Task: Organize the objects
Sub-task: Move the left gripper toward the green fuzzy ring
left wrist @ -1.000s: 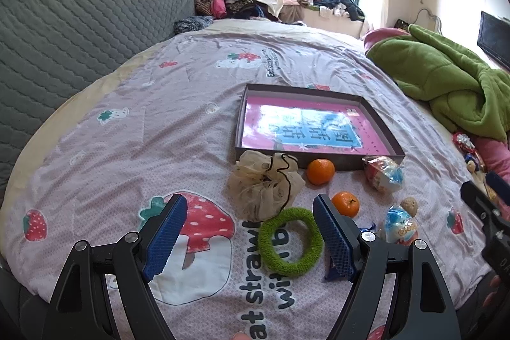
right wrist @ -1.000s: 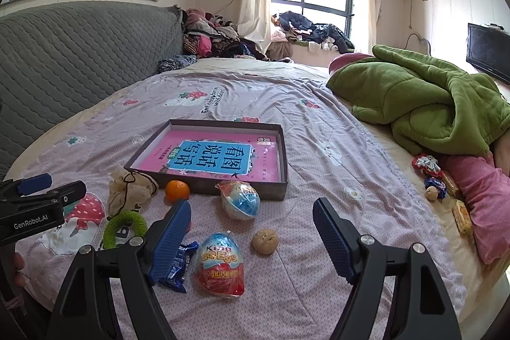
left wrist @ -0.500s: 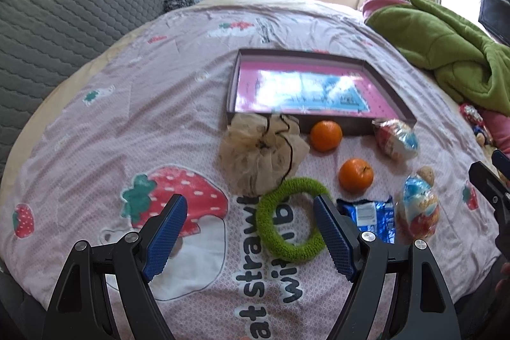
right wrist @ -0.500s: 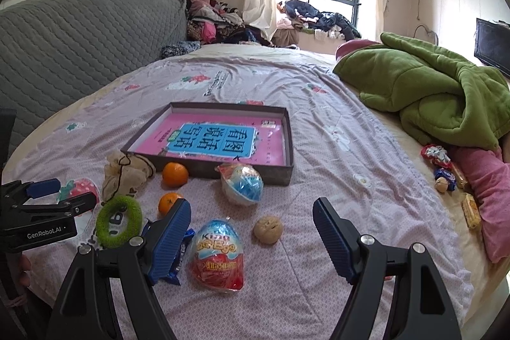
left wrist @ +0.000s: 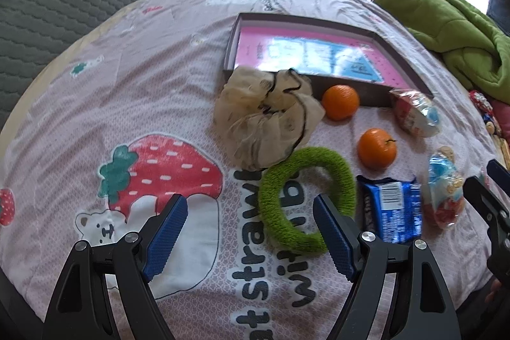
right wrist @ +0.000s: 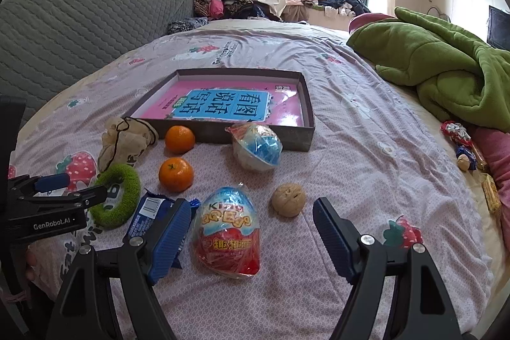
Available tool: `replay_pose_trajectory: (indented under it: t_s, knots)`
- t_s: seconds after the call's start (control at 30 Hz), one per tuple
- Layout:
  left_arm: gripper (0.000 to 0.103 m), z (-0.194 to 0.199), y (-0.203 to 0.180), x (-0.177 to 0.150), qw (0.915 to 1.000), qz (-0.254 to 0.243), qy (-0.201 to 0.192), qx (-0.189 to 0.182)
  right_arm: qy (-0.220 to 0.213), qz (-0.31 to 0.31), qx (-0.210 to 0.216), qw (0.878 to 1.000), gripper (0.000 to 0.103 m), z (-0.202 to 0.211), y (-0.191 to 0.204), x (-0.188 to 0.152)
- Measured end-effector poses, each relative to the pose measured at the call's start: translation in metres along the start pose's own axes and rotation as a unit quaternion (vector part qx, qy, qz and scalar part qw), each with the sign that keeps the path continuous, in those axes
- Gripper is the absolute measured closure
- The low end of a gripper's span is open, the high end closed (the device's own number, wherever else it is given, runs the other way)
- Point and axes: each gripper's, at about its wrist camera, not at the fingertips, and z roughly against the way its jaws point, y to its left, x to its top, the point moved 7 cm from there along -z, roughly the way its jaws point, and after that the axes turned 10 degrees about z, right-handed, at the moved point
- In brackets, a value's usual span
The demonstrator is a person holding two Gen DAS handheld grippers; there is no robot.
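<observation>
Green fuzzy ring (left wrist: 306, 196): it lies flat on the strawberry-print bedspread (left wrist: 127, 85), at about 1 o'clock from your left gripper (left wrist: 250, 231), whose blue pads are spread wide with nothing between them. The right-hand pad sits over the ring's near right arc; whether it touches I cannot tell. You should find the ring light, soft and springy, so pinch across one side of the band, not the whole loop, and expect it to squash, not slip. The beige drawstring pouch (left wrist: 267, 117) overlaps its far edge at 11 o'clock and may drag along.

Your right gripper (right wrist: 251, 228) is also spread and empty, with the foil-wrapped surprise egg (right wrist: 228, 233) between its pads.

The right wrist view shows you the walnut (right wrist: 288, 199) at 12 o'clock, the book's blue title panel inside the shallow grey box (right wrist: 255, 139), and loose sweets beside the green blanket (right wrist: 446, 72) at 2 o'clock. It hides most of the blue biscuit packet (left wrist: 393, 209), which the left wrist view shows whole, barcode up, just right of the ring. Both views show the two mandarins (left wrist: 377, 148) and a second wrapped egg (left wrist: 414, 113) near the box's front wall. Nothing loose lies in the box yet.
</observation>
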Motion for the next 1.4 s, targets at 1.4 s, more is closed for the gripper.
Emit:
replay_pose_trajectory:
  t_s: [1.4]
  knots:
    - [0.021,-0.031,-0.002,-0.002,0.9997,-0.025,-0.002,-0.006,0.040,0.030,0.041,0.998,0.051,-0.030,0.027,-0.022]
